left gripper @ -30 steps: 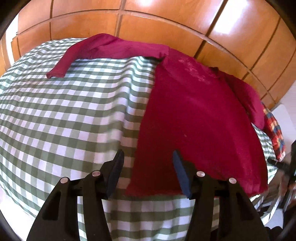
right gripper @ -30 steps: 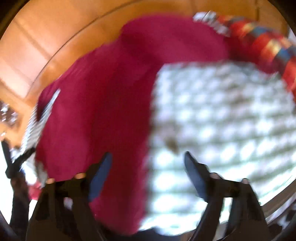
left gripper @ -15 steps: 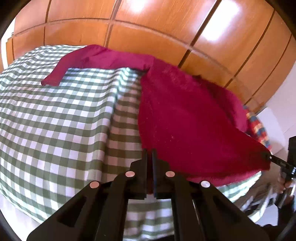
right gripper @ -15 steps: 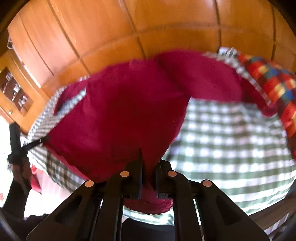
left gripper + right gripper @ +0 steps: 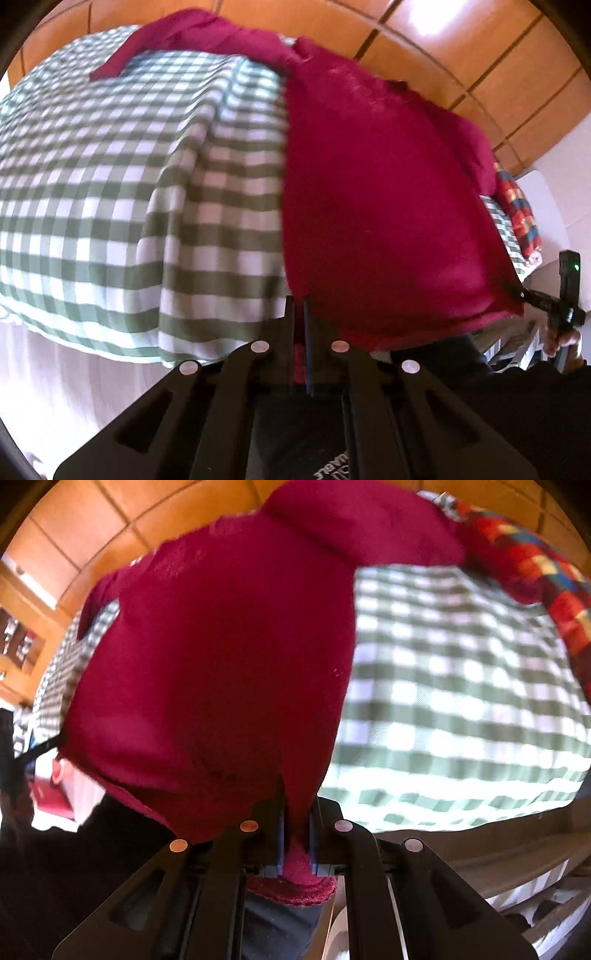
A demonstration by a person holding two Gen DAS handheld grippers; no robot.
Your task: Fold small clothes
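Note:
A dark red long-sleeved top lies on a green-and-white checked cloth, its hem end lifted off the surface. My left gripper is shut on the hem's left corner. My right gripper is shut on the hem's right corner, with red fabric bunched between its jaws. One sleeve stretches out at the far left. The right gripper also shows in the left wrist view, pinching the far hem corner.
A red, blue and yellow checked garment lies at the far right edge of the cloth, also visible in the left wrist view. Wooden panelled doors stand behind the surface. The cloth's front edge hangs down near both grippers.
Both grippers went from open beside the hem to shut on its corners, and have since lifted and pulled the hem toward me off the cloth.

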